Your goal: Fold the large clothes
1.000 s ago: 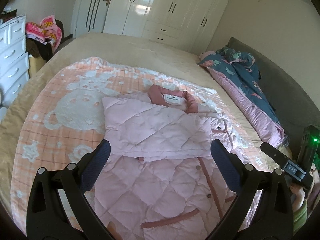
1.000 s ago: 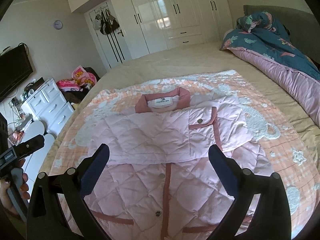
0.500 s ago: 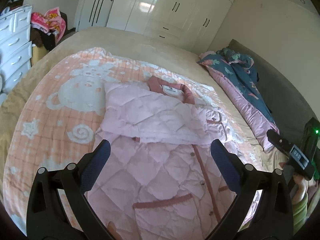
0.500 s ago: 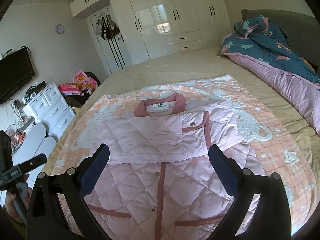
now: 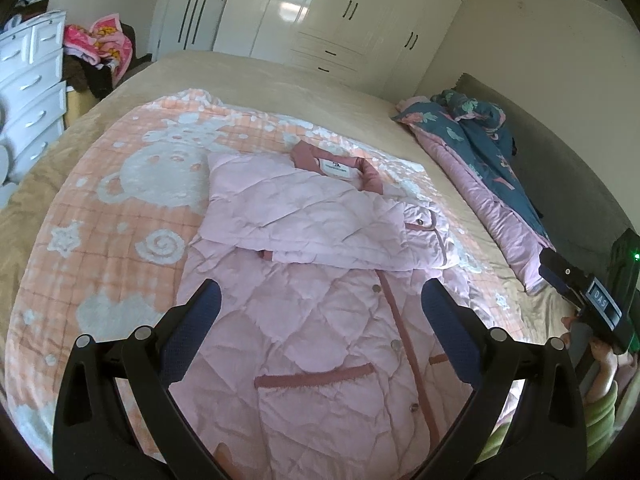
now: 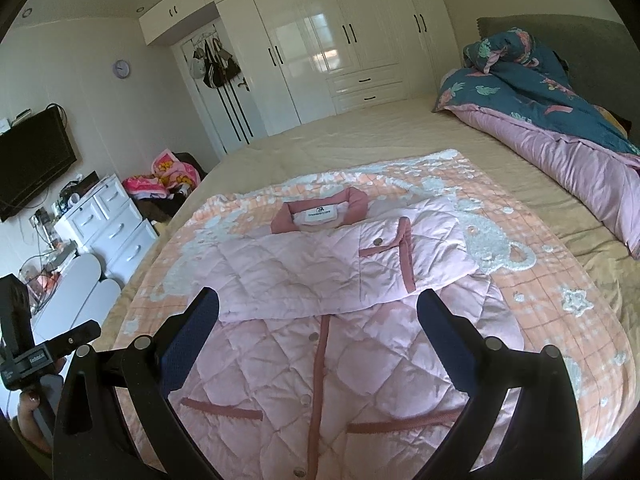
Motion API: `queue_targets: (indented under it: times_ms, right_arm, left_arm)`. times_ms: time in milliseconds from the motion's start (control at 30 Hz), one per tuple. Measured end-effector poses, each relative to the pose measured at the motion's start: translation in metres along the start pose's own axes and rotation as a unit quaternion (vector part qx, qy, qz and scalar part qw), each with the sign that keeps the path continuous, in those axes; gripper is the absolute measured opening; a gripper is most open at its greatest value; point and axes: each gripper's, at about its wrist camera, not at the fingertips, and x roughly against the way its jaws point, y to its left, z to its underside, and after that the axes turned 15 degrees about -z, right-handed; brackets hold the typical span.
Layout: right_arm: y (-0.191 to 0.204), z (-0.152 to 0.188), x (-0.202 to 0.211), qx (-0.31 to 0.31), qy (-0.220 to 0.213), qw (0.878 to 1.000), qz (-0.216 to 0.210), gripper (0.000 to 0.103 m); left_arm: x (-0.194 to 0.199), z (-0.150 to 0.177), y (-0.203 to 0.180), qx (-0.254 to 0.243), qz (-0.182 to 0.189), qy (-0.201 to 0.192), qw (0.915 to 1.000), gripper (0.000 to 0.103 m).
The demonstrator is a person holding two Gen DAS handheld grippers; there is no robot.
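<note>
A pale pink quilted coat with darker pink trim lies flat on an orange and white blanket on the bed. Its sleeves are folded across the chest, collar at the far end. It also shows in the right wrist view. My left gripper is open and empty, held above the coat's lower half. My right gripper is open and empty, also above the lower half. Each gripper shows at the edge of the other's view: the right one, the left one.
A rolled blue and pink duvet lies along the bed's right side by the grey headboard. White wardrobes stand behind the bed. A white drawer chest and a pile of clothes are at the left.
Both grippers have drawn back toward the coat's hem and risen, so more of the lower coat and its pockets shows. Both jaws stay open. The coat has not moved.
</note>
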Motion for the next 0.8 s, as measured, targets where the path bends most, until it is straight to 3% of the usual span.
queue_targets:
  times_ms: [800]
  right_arm:
    - [-0.008, 0.029, 0.031, 0.006, 0.016, 1.000, -0.018, 0.099]
  left_arm:
    - [0.018, 0.041, -0.009, -0.002, -0.027, 0.010, 0.9996, 0.094]
